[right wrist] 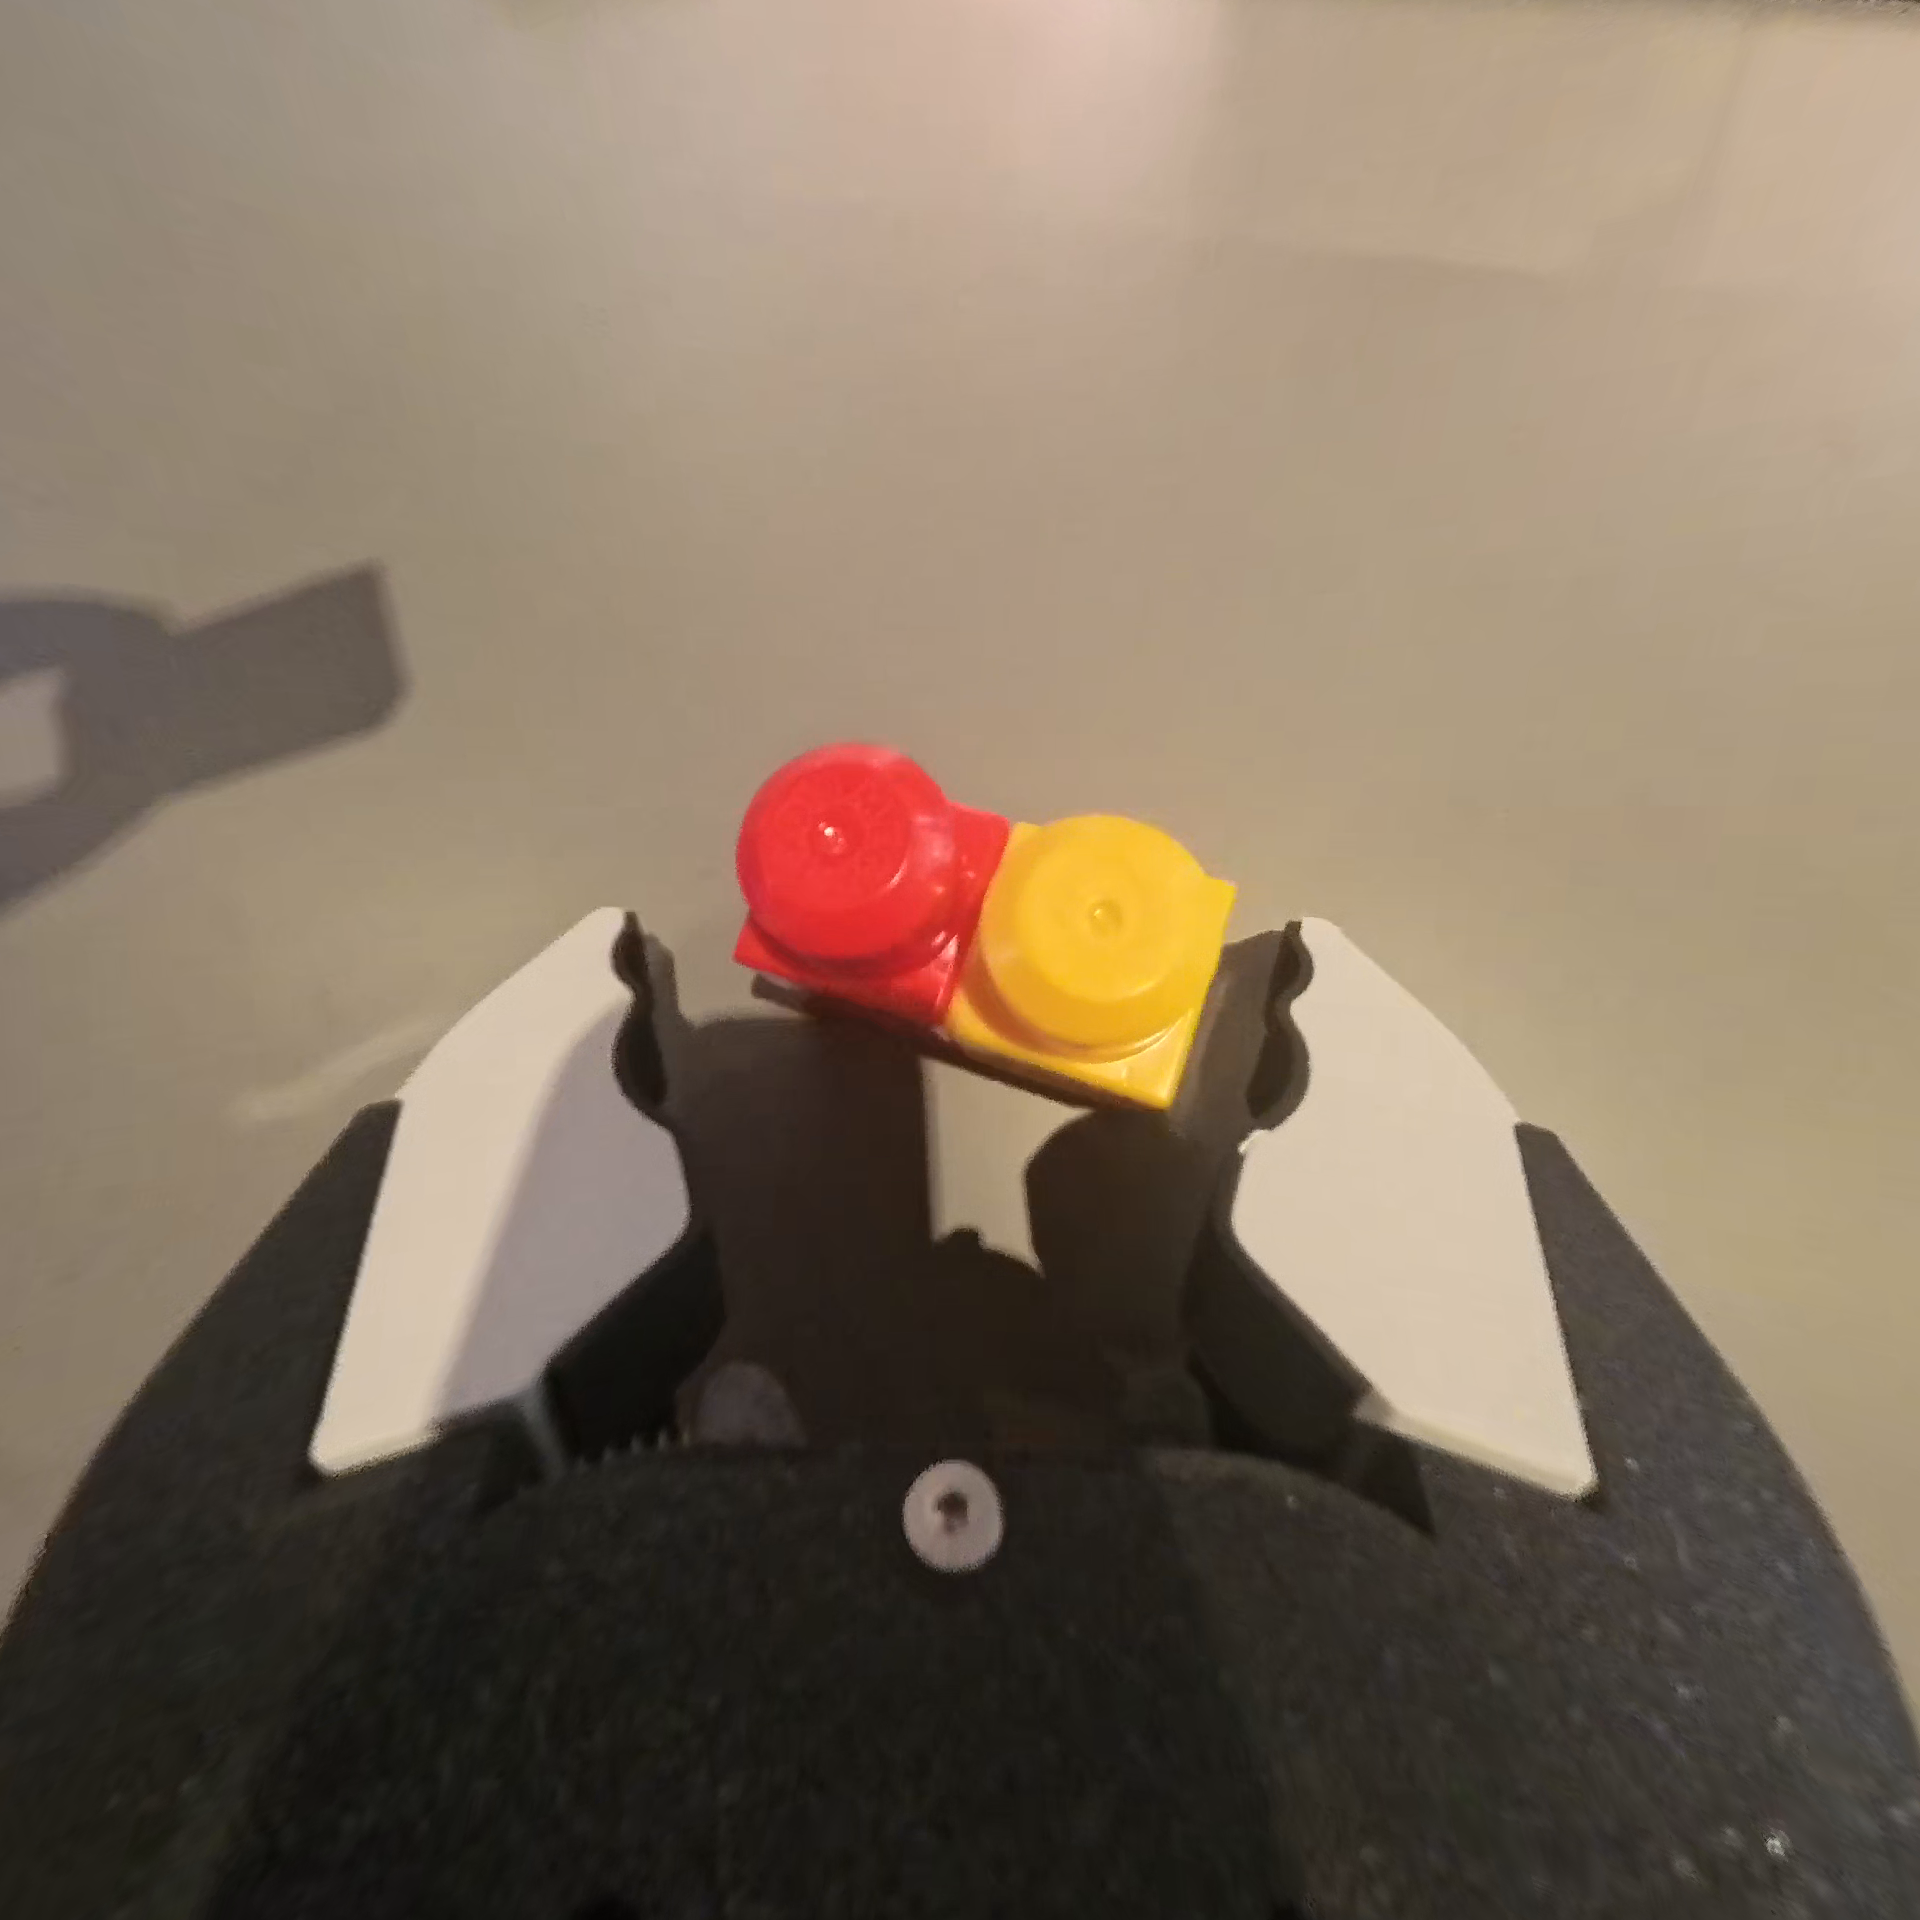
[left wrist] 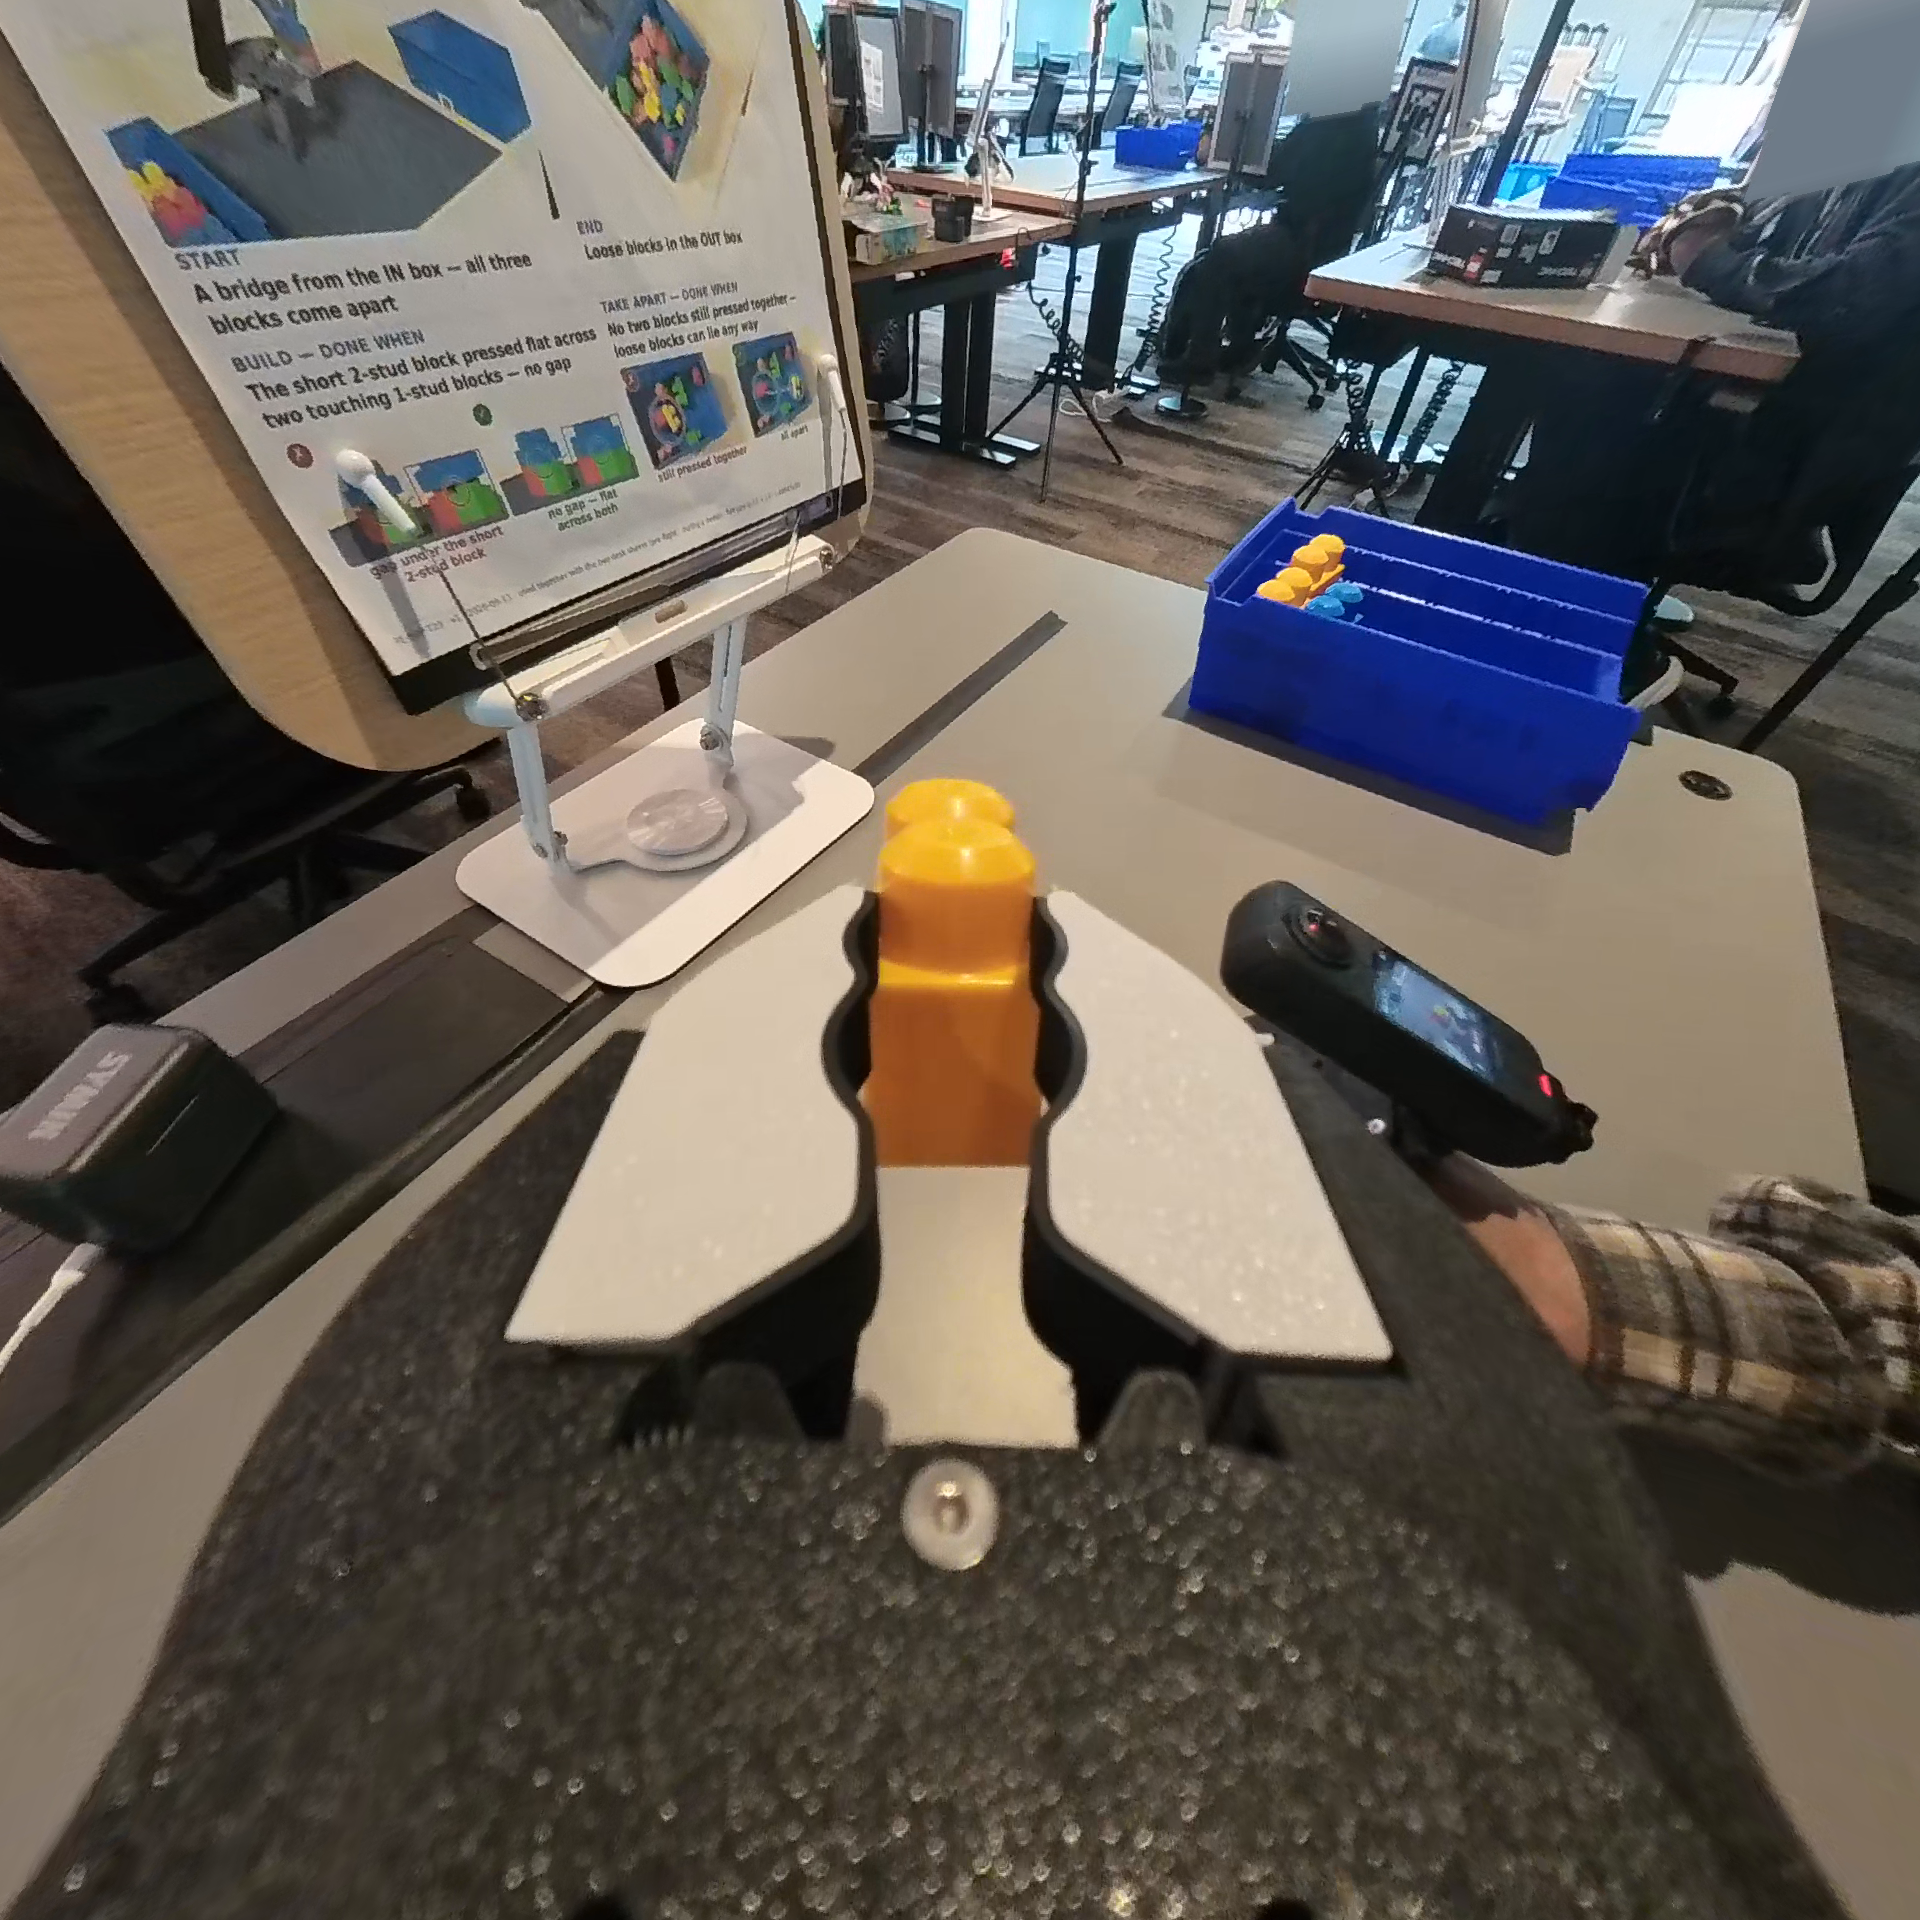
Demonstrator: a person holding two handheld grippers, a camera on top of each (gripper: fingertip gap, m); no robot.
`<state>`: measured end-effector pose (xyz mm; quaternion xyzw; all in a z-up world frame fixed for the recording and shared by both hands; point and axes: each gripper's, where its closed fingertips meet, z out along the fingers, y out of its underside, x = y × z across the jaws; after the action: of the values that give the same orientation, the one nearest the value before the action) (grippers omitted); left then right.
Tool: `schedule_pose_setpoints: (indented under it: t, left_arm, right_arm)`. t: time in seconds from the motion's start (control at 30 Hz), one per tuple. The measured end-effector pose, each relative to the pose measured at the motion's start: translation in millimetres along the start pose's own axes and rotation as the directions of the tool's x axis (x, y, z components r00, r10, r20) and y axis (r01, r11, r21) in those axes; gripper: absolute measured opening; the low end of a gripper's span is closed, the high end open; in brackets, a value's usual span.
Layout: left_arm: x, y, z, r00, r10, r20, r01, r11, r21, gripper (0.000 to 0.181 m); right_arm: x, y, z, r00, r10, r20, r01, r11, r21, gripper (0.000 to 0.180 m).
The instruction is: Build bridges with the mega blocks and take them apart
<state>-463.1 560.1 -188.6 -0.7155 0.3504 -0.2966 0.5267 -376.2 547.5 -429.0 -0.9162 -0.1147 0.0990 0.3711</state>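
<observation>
My left gripper [left wrist: 956, 914] is shut on an orange two-stud block [left wrist: 954, 1049], studs pointing away, and holds it above the grey table [left wrist: 1091, 707]. In the right wrist view, which looks straight down, a red one-stud block [right wrist: 847, 894] and a yellow one-stud block [right wrist: 1091, 956] stand side by side on the table, touching, studs up. My right gripper [right wrist: 961, 935] is open around the pair. Its right finger [right wrist: 1351, 1039] is at the yellow block's edge and its left finger [right wrist: 540, 1039] is clear of the red block.
A blue bin [left wrist: 1403, 717] at the back right holds orange blocks [left wrist: 1304, 566] and a blue block [left wrist: 1335, 603]. An instruction sheet on a white stand [left wrist: 665, 862] is at the back left. A black camera [left wrist: 1392, 1029] and a plaid sleeve [left wrist: 1756, 1309] are at right. A black box [left wrist: 125, 1132] sits at the left edge. One gripper's finger ends stand about 25 cm off the other's.
</observation>
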Motion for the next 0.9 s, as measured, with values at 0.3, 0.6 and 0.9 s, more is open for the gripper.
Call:
schedule_pose_setpoints:
  t: [0.3, 0.6, 0.9]
  left_arm:
    - [-0.6, 2.7, 2.1, 1.0, 0.002, 0.0, -0.002, 1.0, -0.014, 0.028]
    - [-0.1, 4.5, 3.3, 1.0, 0.012, 0.002, -0.011, 1.0, -0.027, 0.028]
    - [-1.1, 6.4, 5.8, 1.0, 0.019, 0.013, -0.018, 0.999, -0.041, 0.028]
  right_arm:
    - [17.9, -4.9, 2.6, 0.999, -0.027, 0.029, 0.027, 1.0, -0.008, 0.081]
    - [36.5, -5.7, 1.4, 0.962, -0.201, 0.186, 0.207, 0.978, -0.011, 0.08]
    - [51.4, 5.7, -20.4, 0.637, -0.604, 0.479, 0.633, 0.764, 0.122, 0.08]
